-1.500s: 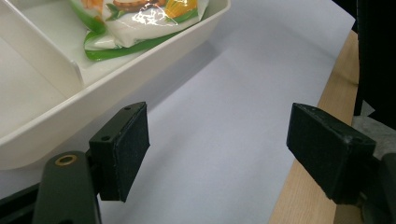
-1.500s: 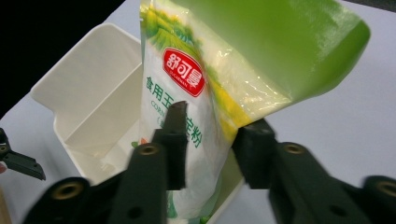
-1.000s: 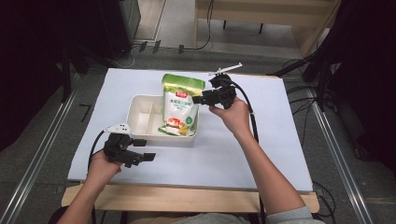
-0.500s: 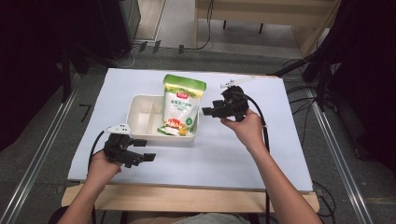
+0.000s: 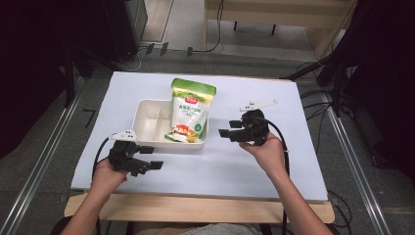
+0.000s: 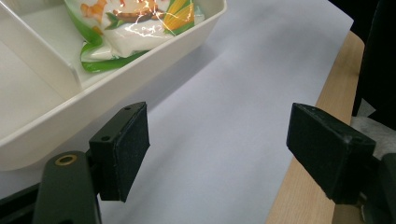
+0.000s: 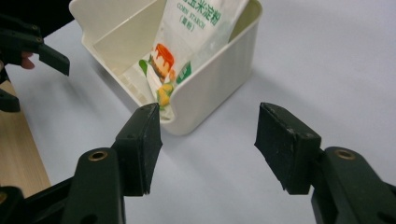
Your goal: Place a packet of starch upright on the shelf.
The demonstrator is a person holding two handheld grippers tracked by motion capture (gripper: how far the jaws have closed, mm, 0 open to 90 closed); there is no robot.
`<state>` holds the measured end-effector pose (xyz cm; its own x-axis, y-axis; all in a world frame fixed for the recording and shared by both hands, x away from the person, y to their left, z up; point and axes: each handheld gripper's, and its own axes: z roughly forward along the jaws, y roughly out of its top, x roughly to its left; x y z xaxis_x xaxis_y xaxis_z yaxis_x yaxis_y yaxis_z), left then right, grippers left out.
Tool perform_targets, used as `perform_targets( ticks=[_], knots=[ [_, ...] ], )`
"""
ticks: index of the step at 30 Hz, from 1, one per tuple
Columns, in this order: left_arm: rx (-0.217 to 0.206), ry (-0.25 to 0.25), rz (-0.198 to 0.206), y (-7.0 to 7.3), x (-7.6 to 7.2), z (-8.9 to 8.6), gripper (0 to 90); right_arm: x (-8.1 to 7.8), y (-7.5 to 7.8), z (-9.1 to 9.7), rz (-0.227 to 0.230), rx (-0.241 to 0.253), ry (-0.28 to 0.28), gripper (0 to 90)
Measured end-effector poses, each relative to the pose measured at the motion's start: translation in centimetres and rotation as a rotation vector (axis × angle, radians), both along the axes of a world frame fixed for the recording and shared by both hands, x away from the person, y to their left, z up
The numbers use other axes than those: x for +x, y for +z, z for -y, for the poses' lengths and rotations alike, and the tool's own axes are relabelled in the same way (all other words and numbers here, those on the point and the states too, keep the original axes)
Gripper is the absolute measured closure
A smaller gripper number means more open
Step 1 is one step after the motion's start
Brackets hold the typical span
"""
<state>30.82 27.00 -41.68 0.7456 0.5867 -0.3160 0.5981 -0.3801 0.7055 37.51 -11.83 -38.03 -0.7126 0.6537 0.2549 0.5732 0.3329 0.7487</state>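
Note:
A white divided tray (image 5: 147,105) sits mid-table. A green-and-white corn starch bag (image 5: 191,110) stands in its right compartment, leaning on the far rim. My right gripper (image 5: 229,128) hovers just right of the tray, jaws open and empty, pointing left at it. In the right gripper view, the tray's corner (image 7: 219,84) and the bag (image 7: 196,32) lie beyond the open right gripper (image 7: 210,144). My left gripper (image 5: 151,157) rests near the tray's front left corner, open and empty. The left gripper view has the tray wall (image 6: 46,135) and bag bottom (image 6: 135,23) past the open left gripper (image 6: 224,154).
The table is covered by a pale sheet (image 5: 293,161) with free room right of and in front of the tray. A bare wooden edge (image 5: 195,208) runs along the front. Dark equipment and cables surround the table on the floor.
My right gripper has drawn away from the bag's top, moving right, toward the front edge and lower. The bag stays standing in the tray. The left gripper has not moved.

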Motion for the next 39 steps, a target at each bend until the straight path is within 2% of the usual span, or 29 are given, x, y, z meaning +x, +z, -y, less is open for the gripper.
perform_targets(
  ticks=[6, 7, 11, 16, 17, 20, 22, 24, 26, 27, 39],
  knots=[
    [-0.008, -0.005, 0.001, 0.1, -0.1, 0.1, 21.8, -1.8, -1.8, 0.5, -0.011, 0.009, 0.006, 39.9],
    [-0.009, -0.008, 0.006, 0.1, -0.1, 0.1, 21.9, -2.4, -2.6, 0.6, -0.017, 0.015, 0.014, 35.3],
    [-0.013, -0.013, 0.003, 0.1, -0.1, 0.1, 21.9, -3.4, -4.2, 0.4, -0.010, 0.011, 0.017, 31.2],
    [-0.019, -0.019, 0.005, 0.1, -0.1, 0.0, 21.8, -3.2, -5.0, 0.3, -0.005, 0.009, 0.015, 27.6],
    [-0.025, -0.015, 0.003, 0.1, -0.1, 0.0, 21.9, -3.0, -5.3, 0.3, 0.011, 0.004, 0.010, 27.0],
    [-0.014, -0.018, 0.001, 0.1, 0.0, 0.0, 21.8, -2.8, -5.6, 0.2, 0.013, -0.005, 0.009, 26.8],
    [-0.020, -0.016, 0.000, 0.0, 0.0, 0.1, 21.9, -2.6, -5.9, 0.2, 0.017, -0.025, 0.026, 26.5],
    [-0.014, -0.026, 0.002, 0.1, 0.0, 0.2, 21.8, -2.4, -6.2, 0.4, 0.003, -0.051, 0.020, 26.5],
    [-0.015, -0.027, 0.004, 0.1, 0.0, 0.3, 21.8, -2.2, -6.3, 0.5, 0.004, -0.049, 0.020, 26.5],
    [-0.012, -0.027, 0.001, 0.1, -0.1, 0.4, 21.8, -2.1, -6.4, 0.8, -0.010, -0.046, 0.015, 26.5],
    [-0.009, -0.015, 0.001, -0.1, 0.0, 0.3, 21.8, -1.6, -6.5, 1.7, -0.010, -0.050, -0.015, 26.5]
  ],
)
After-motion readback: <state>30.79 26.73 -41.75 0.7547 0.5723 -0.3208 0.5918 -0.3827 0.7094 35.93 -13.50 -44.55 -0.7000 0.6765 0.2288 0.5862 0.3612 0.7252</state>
